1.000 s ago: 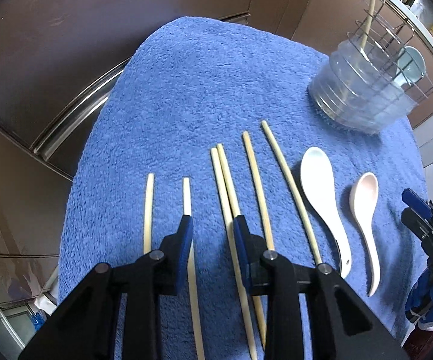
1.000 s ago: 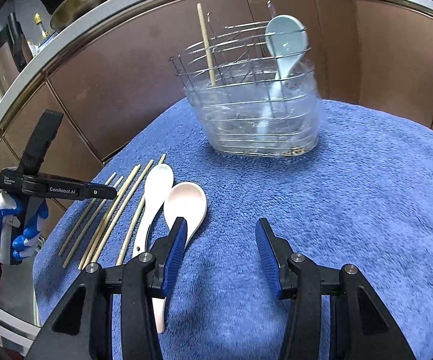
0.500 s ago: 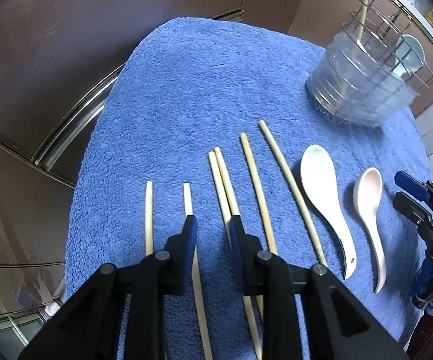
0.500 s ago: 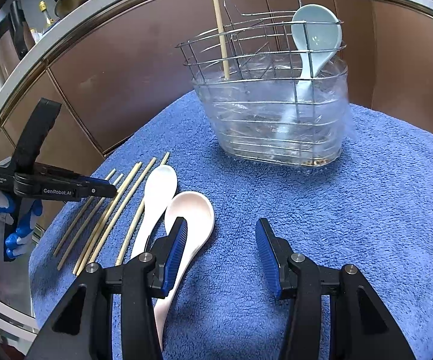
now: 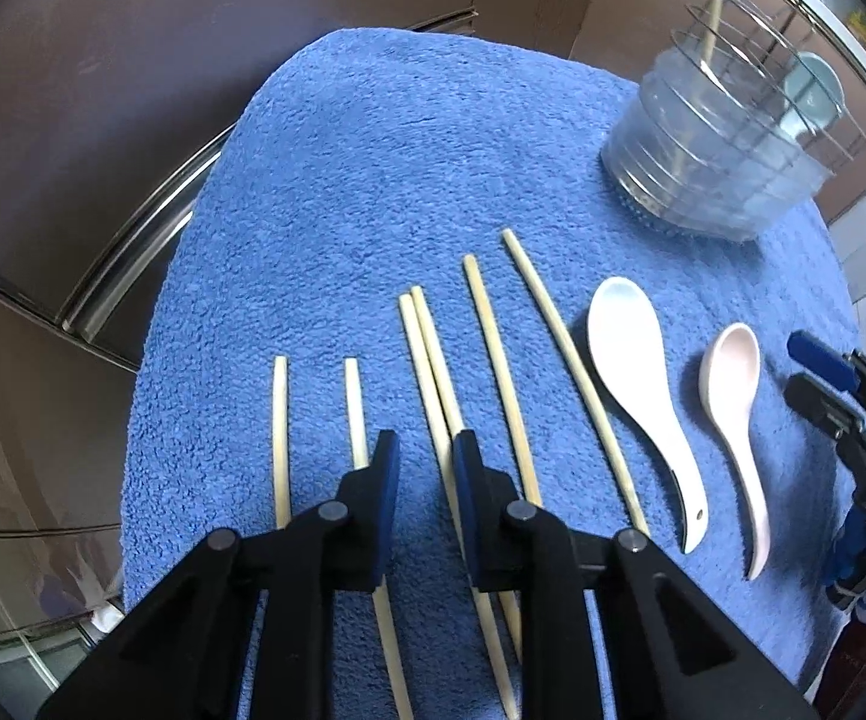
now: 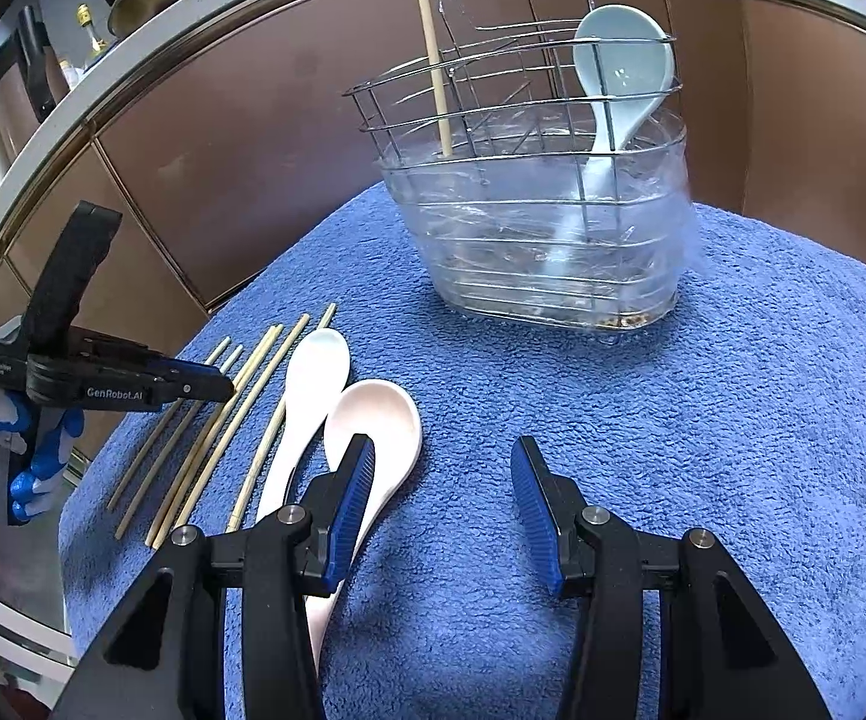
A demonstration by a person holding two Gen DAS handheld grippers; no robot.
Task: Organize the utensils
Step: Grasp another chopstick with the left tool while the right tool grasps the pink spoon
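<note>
While your left gripper (image 5: 423, 462) hovers narrowly parted (empty), right gripper (image 6: 440, 501) wide, empty: six chopsticks (image 5: 496, 354), two spoons (image 5: 643, 378) lie; lower ends hidden.

The towel (image 5: 373, 180) is bright blue and fuzzy. The chopsticks (image 5: 493, 354) on it are pale yellow, like straw. One spoon (image 5: 637, 372) is white, and the spoon beside it (image 5: 730, 384) is light pink. In the shiny silver wire basket (image 6: 529, 192) stands a light blue spoon (image 6: 619, 66). Both the left gripper (image 5: 421, 456) and the right gripper (image 6: 442, 480) are black with blue pads. The glove (image 6: 19, 456) looks blue and white, I think. The cupboards (image 6: 241, 138) behind are brown.
</note>
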